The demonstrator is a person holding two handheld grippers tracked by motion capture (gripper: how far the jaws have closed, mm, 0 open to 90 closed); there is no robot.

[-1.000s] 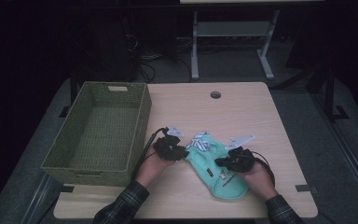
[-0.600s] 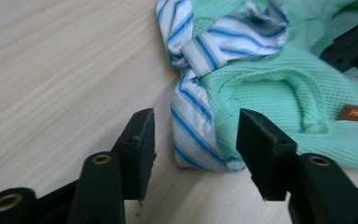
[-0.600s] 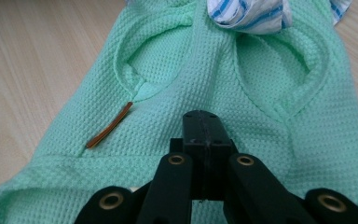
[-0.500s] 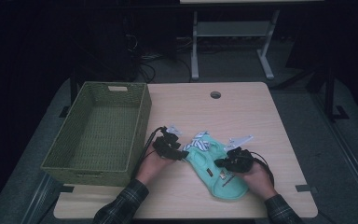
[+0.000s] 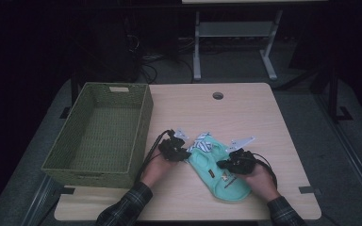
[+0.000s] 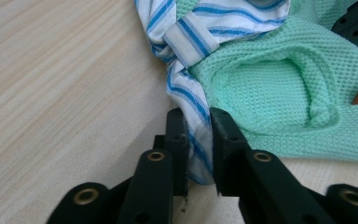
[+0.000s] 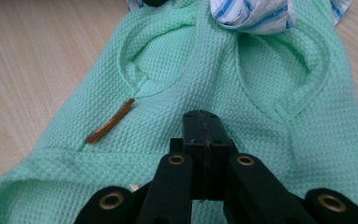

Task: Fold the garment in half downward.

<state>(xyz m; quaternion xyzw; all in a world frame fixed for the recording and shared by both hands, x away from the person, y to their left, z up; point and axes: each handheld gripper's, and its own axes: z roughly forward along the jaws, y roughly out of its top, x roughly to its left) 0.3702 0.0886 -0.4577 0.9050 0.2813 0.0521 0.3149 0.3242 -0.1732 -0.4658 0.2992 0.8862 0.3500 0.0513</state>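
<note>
While the wooden table point(image 5: 245, 117) has loads of bare room toward its far edge, all the action sits down near the person's side of it. Big green woven basket point(image 5: 99, 134) stands along the left side with nothing in it, just beside the left hand. Next down in size, the mint waffle-knit garment point(image 5: 217, 172) lies flat on the tabletop between the two hands, with a blue-and-white striped cloth point(image 6: 186, 93) bunched at its far end.

The left gripper point(image 6: 198, 135) has just been closing, and its jaws now pinch the striped cloth's hem. The right gripper point(image 7: 204, 126) sits jaws together, pressed down on the mint garment; can't tell if any knit is actually caught between them.

What could go wrong, I reckon: the left grip is only on a thin bit of hem, so a quick tug could slip it free. And if the right one isn't really pinning the knit, the whole pile drags along. The basket wall is close on the left, so a sideways swing could clip it. Safer room is away from the person.
</note>
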